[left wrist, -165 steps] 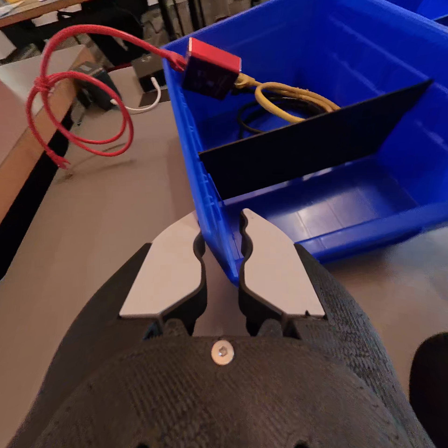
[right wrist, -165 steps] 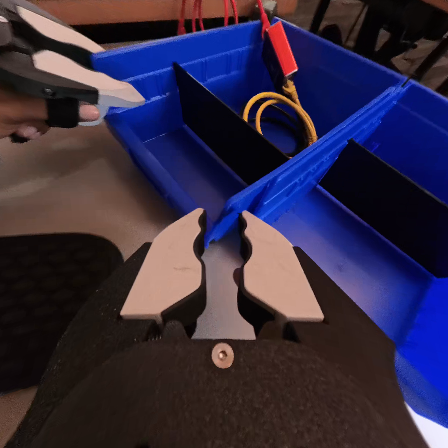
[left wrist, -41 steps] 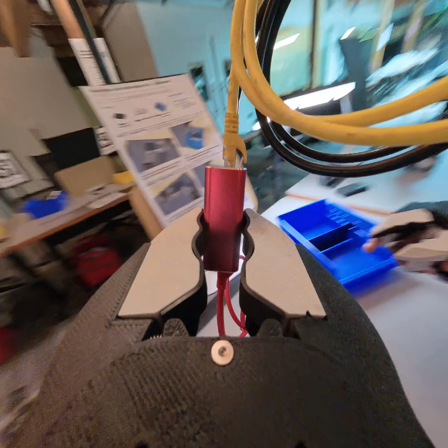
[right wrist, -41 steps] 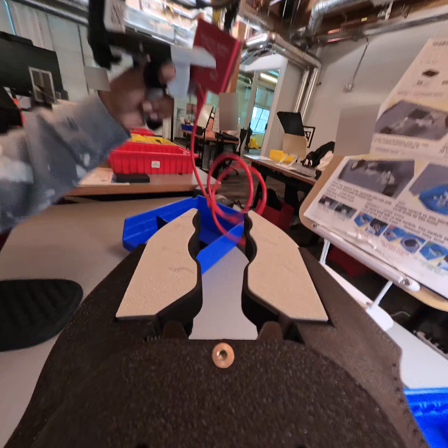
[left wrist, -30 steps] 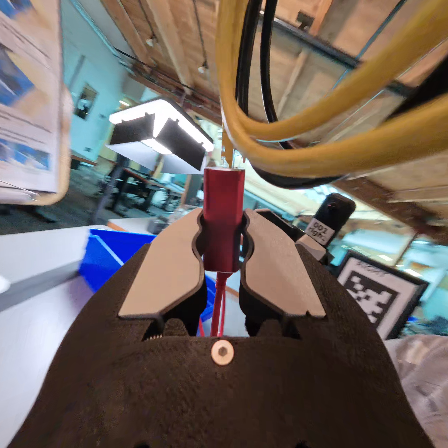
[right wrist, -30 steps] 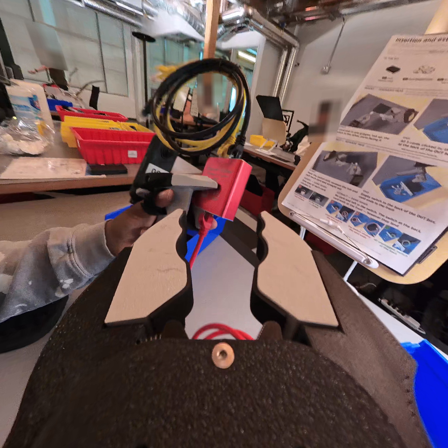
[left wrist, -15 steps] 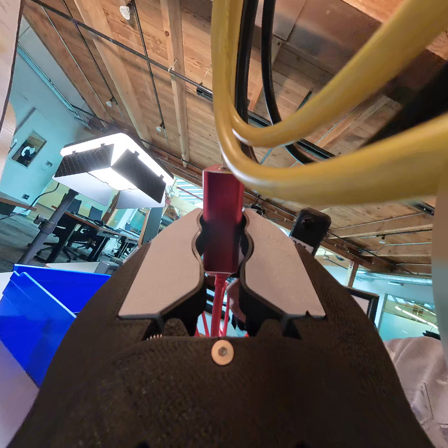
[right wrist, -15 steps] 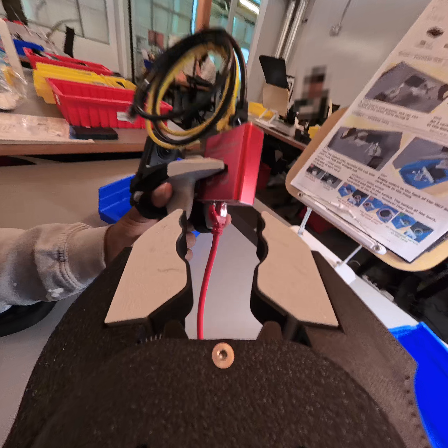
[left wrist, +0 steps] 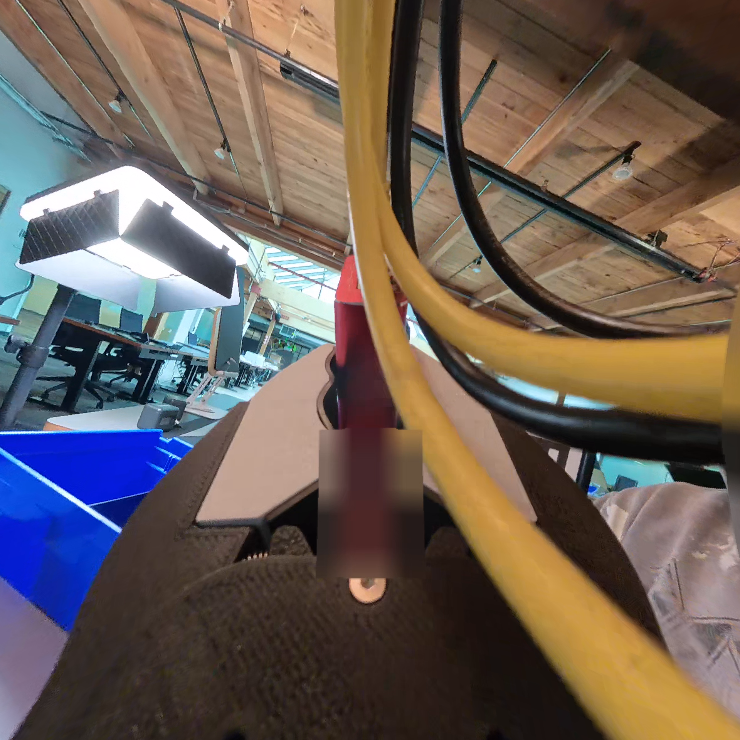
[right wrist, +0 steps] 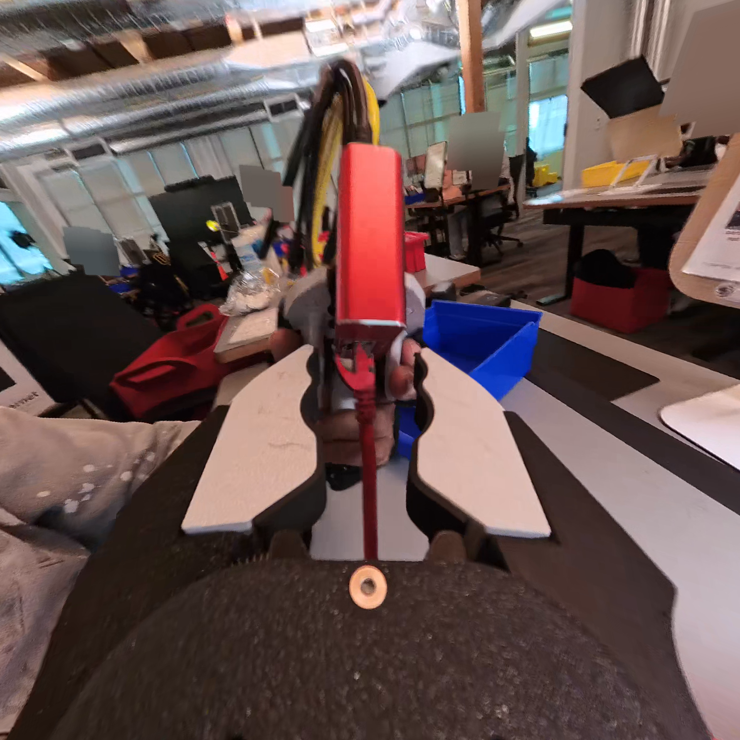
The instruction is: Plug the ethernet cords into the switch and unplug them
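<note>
The right gripper's (right wrist: 364,380) jaws stand wide, the red cord's (right wrist: 369,472) plug (right wrist: 360,368) straight ahead between their tips, its axis along the fingers. It sits in the upright switch (right wrist: 370,236), clamped in the left gripper's (left wrist: 370,384) jaws above the bench (right wrist: 600,472).

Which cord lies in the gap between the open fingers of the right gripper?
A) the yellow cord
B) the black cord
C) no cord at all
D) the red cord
D: in the right wrist view, the red cord runs down from the red switch through the gap of the open right gripper, while the left gripper holds the switch.
</note>
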The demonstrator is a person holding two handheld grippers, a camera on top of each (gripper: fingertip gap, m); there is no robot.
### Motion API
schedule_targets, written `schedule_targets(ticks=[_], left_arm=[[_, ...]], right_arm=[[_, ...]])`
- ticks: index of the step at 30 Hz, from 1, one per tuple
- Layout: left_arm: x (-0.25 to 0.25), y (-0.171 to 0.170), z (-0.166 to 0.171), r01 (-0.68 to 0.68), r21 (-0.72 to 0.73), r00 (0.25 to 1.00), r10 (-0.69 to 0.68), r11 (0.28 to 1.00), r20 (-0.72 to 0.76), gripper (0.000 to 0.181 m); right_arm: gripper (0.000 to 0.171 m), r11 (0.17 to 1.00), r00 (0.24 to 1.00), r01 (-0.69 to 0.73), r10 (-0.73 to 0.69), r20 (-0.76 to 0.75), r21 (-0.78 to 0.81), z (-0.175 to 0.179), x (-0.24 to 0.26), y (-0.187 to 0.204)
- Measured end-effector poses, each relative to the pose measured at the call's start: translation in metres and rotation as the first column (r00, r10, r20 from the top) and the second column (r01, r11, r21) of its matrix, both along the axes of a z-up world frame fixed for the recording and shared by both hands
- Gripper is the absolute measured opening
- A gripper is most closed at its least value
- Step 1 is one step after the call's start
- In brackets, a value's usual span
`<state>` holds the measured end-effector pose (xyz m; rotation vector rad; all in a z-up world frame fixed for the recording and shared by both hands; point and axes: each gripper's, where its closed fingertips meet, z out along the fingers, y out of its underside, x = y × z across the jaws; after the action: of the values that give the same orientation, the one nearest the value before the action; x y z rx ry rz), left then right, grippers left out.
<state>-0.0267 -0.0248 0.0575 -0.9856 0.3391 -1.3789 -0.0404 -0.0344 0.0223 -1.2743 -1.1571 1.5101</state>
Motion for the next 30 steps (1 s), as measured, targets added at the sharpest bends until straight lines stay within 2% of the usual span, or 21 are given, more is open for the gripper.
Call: schedule_targets(ticks=[2,4,6,8,12,15,22,25,28,30], left_arm=[[0.002,0.001,-0.004,-0.008,-0.004,0.999,0.008,1.0,-0.046,0.028],[0.008,-0.003,-0.006,0.006,0.017,0.997,-0.005,1.0,-0.074,0.028],[0.018,-0.007,-0.007,0.011,0.05,0.992,-0.005,0.999,-0.123,0.028],[0.023,-0.017,-0.004,0.04,0.105,0.99,-0.025,0.994,-0.14,0.029],[0.037,-0.042,-0.006,0.12,0.24,0.959,-0.05,0.963,-0.28,0.028],[0.04,-0.056,-0.006,0.207,0.25,0.94,-0.122,0.946,-0.318,0.033],[0.052,-0.054,-0.024,0.306,0.125,0.897,-0.241,0.944,-0.37,0.047],[0.058,-0.051,-0.044,0.345,0.059,0.847,-0.284,0.937,-0.449,0.05],[0.052,-0.024,-0.088,0.256,-0.044,0.784,-0.234,0.966,-0.575,0.053],[0.047,-0.01,-0.105,0.196,-0.081,0.769,-0.204,0.977,-0.605,0.052]], right_arm=[[0.045,0.998,0.997,-0.045,0.042,-0.061,-0.04,0.012,0.007,-0.003],[0.04,1.0,0.999,-0.005,0.004,-0.044,-0.021,0.013,0.01,0.002],[0.027,0.998,0.999,0.01,-0.008,-0.041,0.063,0.015,0.015,-0.001],[0.026,0.99,0.999,-0.015,0.019,-0.028,0.14,0.019,0.02,-0.01],[0.026,0.927,0.995,-0.101,0.084,0.061,0.361,0.019,0.037,-0.03],[0.026,0.904,0.991,-0.137,0.121,0.065,0.406,0.024,0.047,-0.04],[0.026,0.904,0.98,-0.197,0.186,0.066,0.38,0.02,0.051,-0.042],[0.026,0.912,0.975,-0.219,0.22,0.036,0.346,0.023,0.055,-0.041],[0.026,0.92,0.968,-0.24,0.25,0.008,0.31,0.026,0.059,-0.038],[0.026,0.919,0.978,-0.208,0.204,0.049,0.334,0.02,0.056,-0.033]])
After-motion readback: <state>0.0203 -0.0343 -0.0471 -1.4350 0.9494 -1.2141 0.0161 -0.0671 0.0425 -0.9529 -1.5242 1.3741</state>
